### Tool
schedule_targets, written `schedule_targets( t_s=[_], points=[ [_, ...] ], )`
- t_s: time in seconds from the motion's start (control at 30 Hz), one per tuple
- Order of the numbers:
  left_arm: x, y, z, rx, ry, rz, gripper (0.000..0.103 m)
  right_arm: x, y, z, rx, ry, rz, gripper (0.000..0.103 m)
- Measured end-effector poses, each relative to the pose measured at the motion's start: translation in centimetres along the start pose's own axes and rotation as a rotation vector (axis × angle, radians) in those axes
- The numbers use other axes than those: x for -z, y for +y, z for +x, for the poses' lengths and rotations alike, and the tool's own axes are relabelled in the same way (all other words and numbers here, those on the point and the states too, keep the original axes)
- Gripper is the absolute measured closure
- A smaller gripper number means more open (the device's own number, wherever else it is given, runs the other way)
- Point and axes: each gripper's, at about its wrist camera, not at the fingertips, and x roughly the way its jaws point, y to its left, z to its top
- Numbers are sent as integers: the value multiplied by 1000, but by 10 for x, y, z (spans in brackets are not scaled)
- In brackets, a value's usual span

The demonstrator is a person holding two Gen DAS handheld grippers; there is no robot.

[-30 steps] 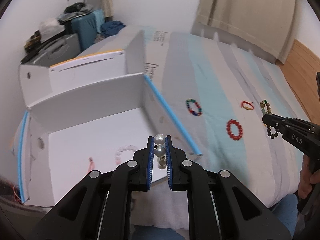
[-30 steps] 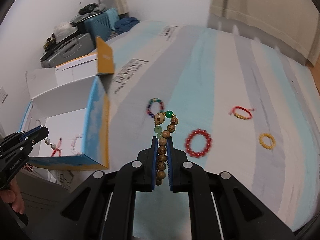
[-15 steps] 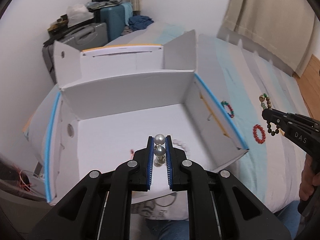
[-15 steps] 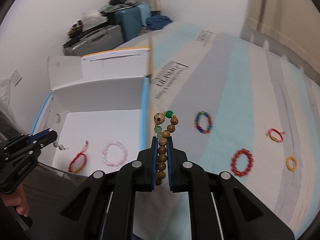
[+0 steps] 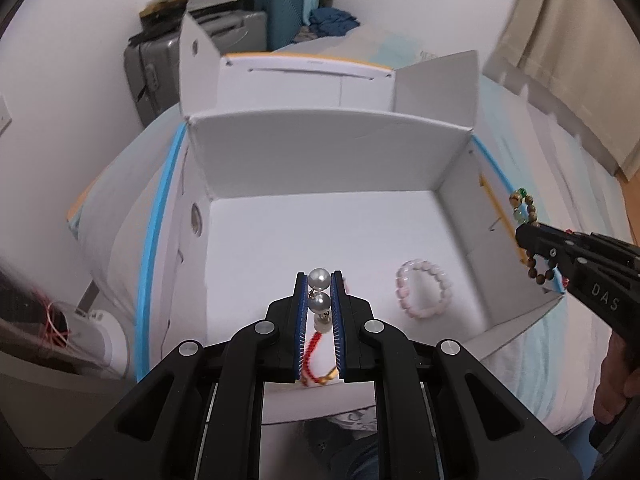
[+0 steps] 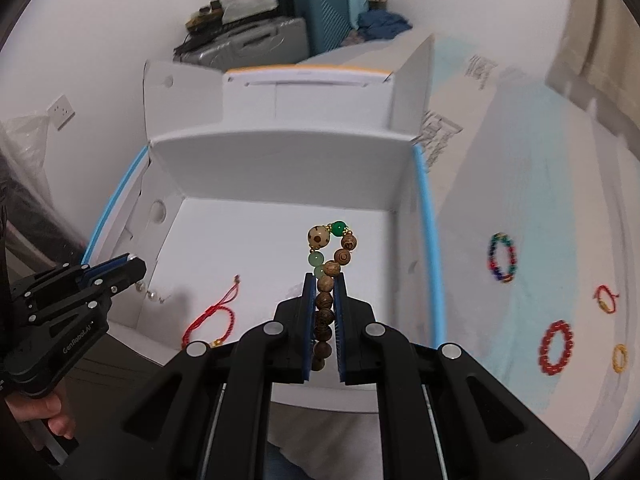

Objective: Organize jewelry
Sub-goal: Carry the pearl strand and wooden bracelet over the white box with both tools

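Presently, left claw (image 5: 319,280): clenched on a pearl piece (image 5: 319,279), held low over the near middle of the white box (image 5: 328,140) floor in the left wrist view.
Box contents: red cord bracelet (image 6: 212,316) at lower left of the floor, pink bead bracelet (image 5: 423,294) toward the right.
Right claw (image 6: 325,280): clamped on the wooden bead bracelet (image 6: 326,292), its loop standing above the tips, over the box's right half in the right wrist view.
Bed (image 6: 520,200): at right of frame, four pieces lay loose, among them a multicolour bracelet (image 6: 502,258) and a red bead bracelet (image 6: 555,347).
Doing it well: probably lower each claw close to bare floor, clear of the pieces already there, then part the jaws so nothing bounces or tangles.
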Motion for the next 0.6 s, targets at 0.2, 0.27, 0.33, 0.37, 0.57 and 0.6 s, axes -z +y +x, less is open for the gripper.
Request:
schedule_targets(
  t_s=[0.2, 0.27, 0.33, 0.37, 0.57, 0.6],
  points=[
    [3, 12, 16, -4, 38, -12, 93, 0, 6, 33, -16, 89, 16, 95],
    [4, 14, 23, -4, 56, -18, 93, 1, 7, 45, -21, 129, 18, 95],
    [5, 15, 29, -4, 70, -17, 93, 3, 7, 52, -15, 149, 16, 95],
    [6, 15, 30, -2, 74, -17, 93, 3, 6, 56, -14, 160, 19, 95],
    [6, 17, 42, -4, 97, -19, 92, 7, 3, 68, -9, 186, 26, 95],
    [6, 17, 43, -5, 100, -19, 92, 7, 2, 69, -11, 189, 29, 94]
  ],
)
